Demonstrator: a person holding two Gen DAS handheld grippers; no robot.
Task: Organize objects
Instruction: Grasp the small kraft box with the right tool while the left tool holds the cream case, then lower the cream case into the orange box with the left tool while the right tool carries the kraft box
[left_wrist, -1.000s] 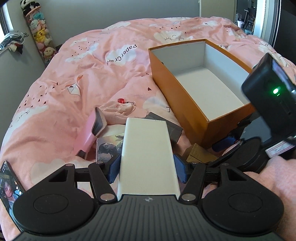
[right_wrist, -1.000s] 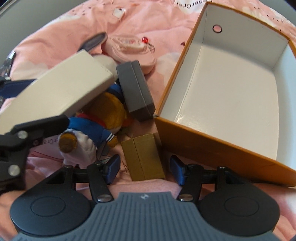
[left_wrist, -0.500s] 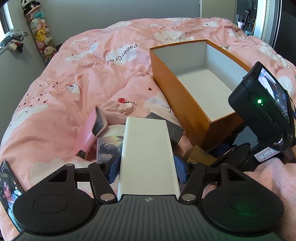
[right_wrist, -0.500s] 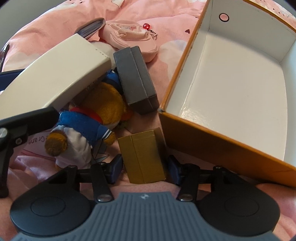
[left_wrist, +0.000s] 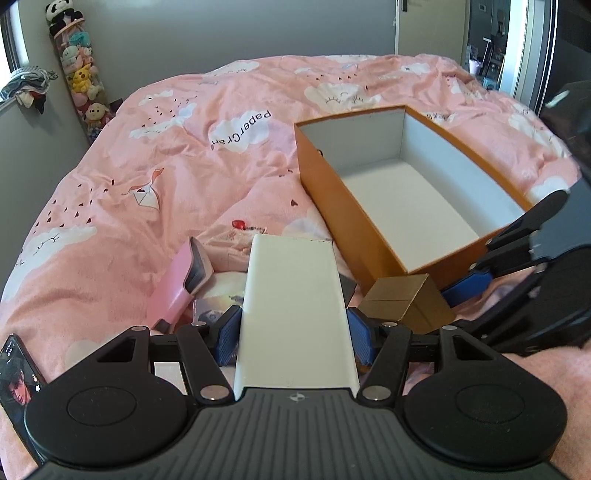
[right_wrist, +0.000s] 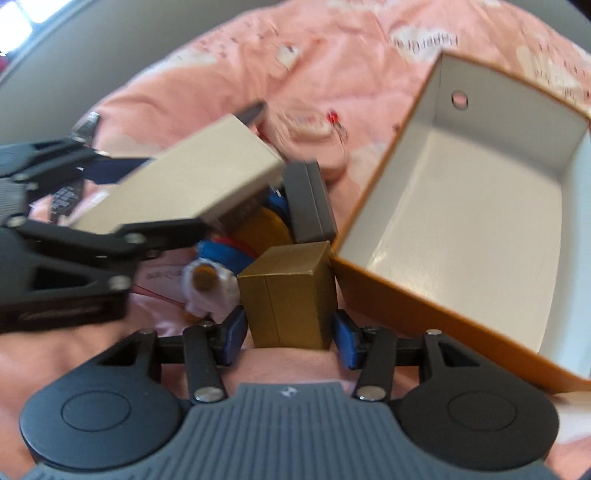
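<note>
My left gripper (left_wrist: 293, 332) is shut on a long white box (left_wrist: 293, 306) and holds it above the bed; the box also shows in the right wrist view (right_wrist: 184, 181). My right gripper (right_wrist: 290, 330) is shut on a small gold box (right_wrist: 290, 295), lifted just off the bedding beside the near corner of the open orange box (right_wrist: 424, 306). The gold box (left_wrist: 402, 302) and orange box (left_wrist: 332, 192), white inside and empty, also show in the left wrist view.
On the pink duvet lie a grey box (right_wrist: 308, 201), a plush toy in blue and white (right_wrist: 221, 273), a pink pouch (right_wrist: 310, 136), a pink case (left_wrist: 177, 288), a photo card (left_wrist: 210, 314) and a phone (left_wrist: 16, 380).
My right gripper closed on the gold box and raised it, tilting up. The left gripper with the white box barely moved.
</note>
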